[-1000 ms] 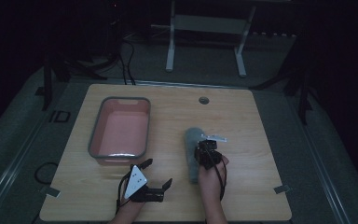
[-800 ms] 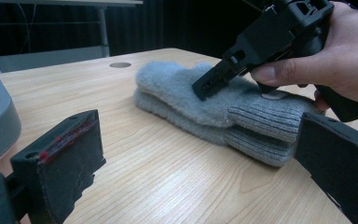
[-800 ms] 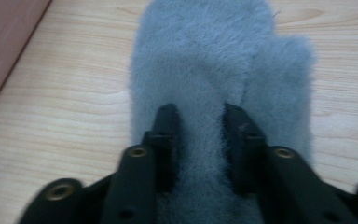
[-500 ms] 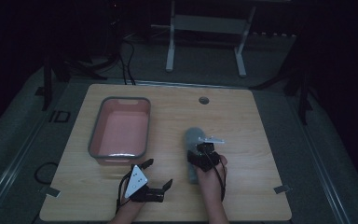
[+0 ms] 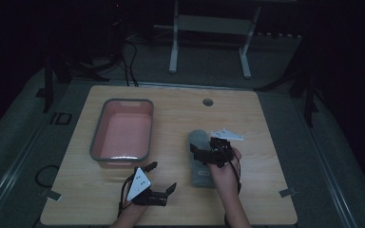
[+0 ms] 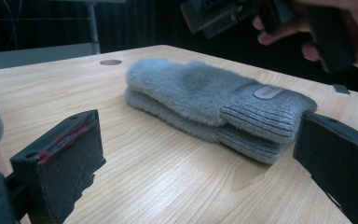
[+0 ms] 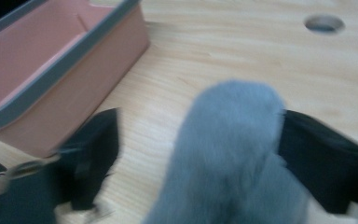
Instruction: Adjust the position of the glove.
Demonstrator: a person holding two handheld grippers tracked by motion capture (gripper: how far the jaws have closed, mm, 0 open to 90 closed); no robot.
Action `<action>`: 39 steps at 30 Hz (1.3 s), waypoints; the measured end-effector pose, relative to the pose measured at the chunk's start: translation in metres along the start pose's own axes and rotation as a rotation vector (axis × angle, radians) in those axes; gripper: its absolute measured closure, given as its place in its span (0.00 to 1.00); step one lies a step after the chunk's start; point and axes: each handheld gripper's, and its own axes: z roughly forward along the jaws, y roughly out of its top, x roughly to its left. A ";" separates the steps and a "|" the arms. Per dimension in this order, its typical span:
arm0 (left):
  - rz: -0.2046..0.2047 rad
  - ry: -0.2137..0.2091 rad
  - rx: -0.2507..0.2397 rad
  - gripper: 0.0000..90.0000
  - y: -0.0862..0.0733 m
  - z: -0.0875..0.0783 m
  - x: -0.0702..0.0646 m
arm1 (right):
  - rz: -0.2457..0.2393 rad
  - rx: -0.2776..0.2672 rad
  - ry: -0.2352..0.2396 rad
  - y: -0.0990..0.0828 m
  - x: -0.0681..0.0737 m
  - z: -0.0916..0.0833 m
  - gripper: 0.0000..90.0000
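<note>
A pair of fuzzy grey mittens lies stacked flat on the wooden table, right of centre. My right gripper hovers just over them. Its jaws have just been opening and now stand open. In the right gripper view the mitten lies between the jaws of that gripper, and the left jaw is clear of it. My left gripper rests open near the front edge, left of the mittens. Its view looks between the wide jaws of my left gripper at the ribbed cuffs.
A pink bin with a grey rim stands empty on the left half of the table, its side also in the right gripper view. A round cable hole sits near the far edge. Dark floor, cables and a white stand lie beyond.
My right gripper's jaws have spread apart and it has risen slightly off the mittens, which stay on the table. My left gripper has not moved.
</note>
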 end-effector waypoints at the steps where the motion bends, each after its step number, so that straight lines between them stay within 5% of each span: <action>1: 0.002 0.002 0.000 0.02 0.000 0.000 0.000 | -0.042 0.019 0.008 0.007 -0.006 0.001 0.15; 6: -0.004 0.003 -0.020 0.02 -0.001 -0.002 0.000 | -0.074 0.021 0.052 0.019 -0.028 0.002 0.15; 12: -0.012 0.022 -0.025 0.02 -0.001 -0.002 0.000 | -0.131 0.042 0.091 0.030 -0.035 0.005 0.15; 18: -0.034 0.020 -0.005 0.02 0.000 -0.001 0.003 | -0.270 0.069 0.055 0.031 -0.041 -0.004 0.15; 23: -0.070 0.016 0.068 0.02 0.003 0.005 0.007 | -0.244 0.032 0.089 0.013 -0.061 -0.018 0.16; 29: -0.023 0.007 0.117 0.02 0.012 0.013 0.003 | -0.259 -0.056 0.118 -0.010 -0.076 -0.025 0.16; 31: -0.045 -0.015 0.146 0.02 0.019 0.025 0.003 | -0.246 -0.037 0.138 -0.027 -0.079 -0.025 0.16; 35: -0.048 -0.043 0.176 0.02 0.022 0.037 0.004 | -0.223 0.003 0.138 -0.037 -0.081 -0.023 0.14; 39: -0.094 -0.054 0.209 0.02 0.024 0.052 0.007 | -0.200 0.071 0.134 -0.044 -0.084 -0.019 0.14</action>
